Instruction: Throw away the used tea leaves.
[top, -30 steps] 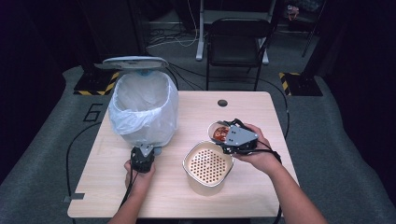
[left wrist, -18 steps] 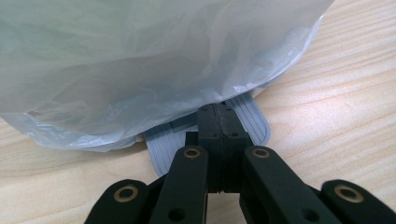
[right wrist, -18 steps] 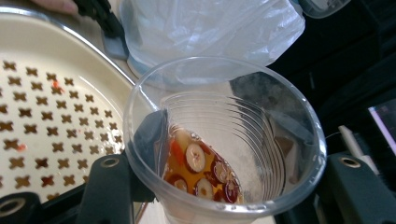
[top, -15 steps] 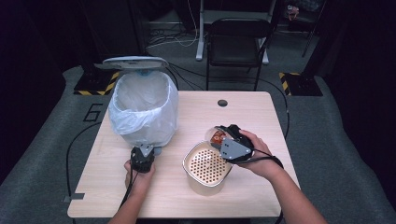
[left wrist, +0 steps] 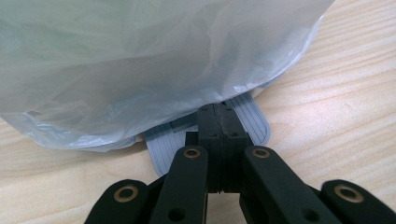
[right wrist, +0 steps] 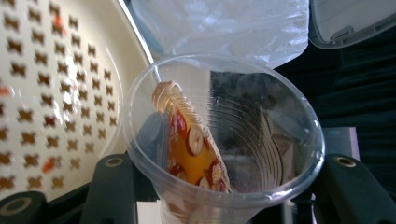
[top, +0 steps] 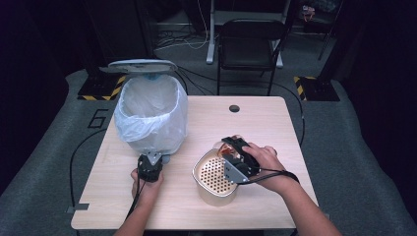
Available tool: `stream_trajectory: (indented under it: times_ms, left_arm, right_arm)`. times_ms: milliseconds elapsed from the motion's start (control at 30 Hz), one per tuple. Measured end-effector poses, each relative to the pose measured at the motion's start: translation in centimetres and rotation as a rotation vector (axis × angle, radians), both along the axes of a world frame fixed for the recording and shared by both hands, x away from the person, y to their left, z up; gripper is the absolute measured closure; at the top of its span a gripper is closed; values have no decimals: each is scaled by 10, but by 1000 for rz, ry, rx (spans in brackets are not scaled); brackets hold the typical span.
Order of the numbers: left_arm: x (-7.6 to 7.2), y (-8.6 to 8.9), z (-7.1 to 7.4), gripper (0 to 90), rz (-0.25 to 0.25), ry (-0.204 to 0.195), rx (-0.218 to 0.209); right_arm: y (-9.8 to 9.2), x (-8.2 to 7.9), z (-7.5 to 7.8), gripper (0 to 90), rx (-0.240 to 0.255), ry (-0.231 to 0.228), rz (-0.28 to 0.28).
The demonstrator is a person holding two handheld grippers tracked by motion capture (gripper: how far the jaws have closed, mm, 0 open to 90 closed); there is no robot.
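Cup (right wrist: 224,140), clear plastic with a snack wrapper (right wrist: 191,144) inside, sits tilted between the right gripper's (top: 235,158) jaws, which grasp it and have just been closing a little on it. It hangs at the far right rim of the cream perforated basket (top: 212,173), mouth turned towards the bin (top: 152,115). Left of the basket, the left gripper (top: 150,164) is clenched on the grey pedal (left wrist: 254,122) at the bin's foot, under the plastic liner (left wrist: 140,60). Everything stands on the wooden table (top: 255,123).
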State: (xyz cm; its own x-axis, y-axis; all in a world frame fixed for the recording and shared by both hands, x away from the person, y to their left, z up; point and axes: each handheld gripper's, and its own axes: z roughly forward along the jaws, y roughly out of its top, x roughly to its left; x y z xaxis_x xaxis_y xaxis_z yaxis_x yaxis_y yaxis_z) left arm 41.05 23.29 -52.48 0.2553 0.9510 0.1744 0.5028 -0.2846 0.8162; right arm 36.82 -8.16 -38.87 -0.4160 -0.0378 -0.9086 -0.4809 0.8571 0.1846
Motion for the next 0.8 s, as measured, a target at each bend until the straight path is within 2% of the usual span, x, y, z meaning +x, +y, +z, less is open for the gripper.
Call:
stream_trajectory:
  times_ms: [67,300,333,367,433,467,533,633,667,700,767,800]
  left_arm:
    - [0,0,0,900,0,0,0]
    - [0,0,1,900,-3,12,0]
    - [0,-1,-1,900,4,6,-31]
    - [0,-1,-1,900,2,8,-27]
    - [0,-2,-1,900,5,8,-37]
    - [0,-2,-2,900,10,-1,-44]
    - [-1,-1,-1,900,2,15,-31]
    - [0,-1,-1,900,2,13,-32]
    - [-1,-1,-1,900,2,15,-31]
    - [-1,-2,-1,900,2,14,-31]
    - [-1,-1,-1,900,2,15,-31]
    - [-1,-1,-1,900,2,14,-31]
  right_arm:
    - [3,-3,-4,438,-60,-49,2]
    - [13,-7,-13,437,-243,-144,10]
    - [14,-8,-14,438,-264,-164,12]
    - [14,-9,-15,438,-281,-198,13]
    - [16,-11,-18,439,-361,-256,23]
    - [17,-12,-16,439,-402,-305,24]
    - [19,-13,-17,440,-472,-352,37]
    - [21,-16,-19,440,-555,-435,60]
    - [21,-17,-22,439,-563,-465,68]
    - [19,-19,-25,438,-573,-450,46]
    - [18,-20,-28,437,-566,-462,43]
    - [18,-19,-32,437,-511,-448,55]
